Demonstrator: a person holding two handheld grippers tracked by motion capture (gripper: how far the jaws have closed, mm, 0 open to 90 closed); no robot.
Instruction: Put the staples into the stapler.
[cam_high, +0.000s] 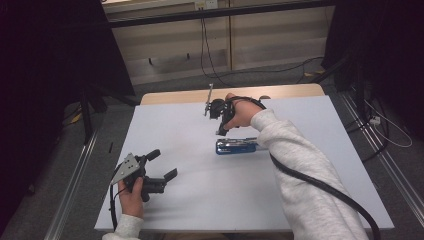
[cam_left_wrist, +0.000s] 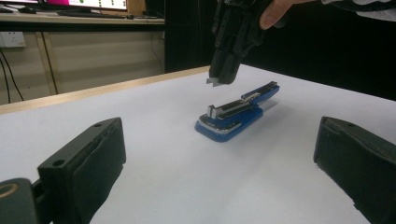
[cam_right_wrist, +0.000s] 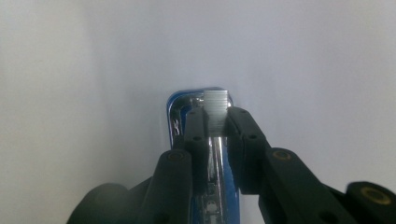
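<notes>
A blue stapler (cam_high: 236, 146) is seen lying open on a white surface (cam_high: 200, 200), a little right of the middle and nearer the far edge than the near one. Its top arm is swung up off the base, and the metal staple channel is exposed along its length. Directly above it, the right tool (cam_high: 220, 131) is held pointing down, gripped by a hand in a light grey sleeve (cam_high: 300, 170). In the right gripper view, a small block of silver staples (cam_right_wrist: 217, 109) is pinched between the right tool's two black tips, just over the stapler's rounded front end. In the left gripper view the same block is seen hanging clear of the channel, not touching it.

The left tool (cam_high: 165, 167) is held low near the surface's near-left corner, its jaws spread wide with nothing between them, aimed across the surface toward the stapler and well apart from it. A black cable (cam_high: 320, 187) is trailed from the right tool along the sleeve and off the near edge.

The white covering is laid over a wooden top, a strip of which (cam_high: 175, 96) is left bare along the far edge. Beyond it, grey floor, pale wall panels (cam_high: 170, 45) with hanging cables, and black curtains (cam_high: 45, 75) on both sides are visible. Metal rails (cam_high: 75, 180) are run along the floor at either side.
</notes>
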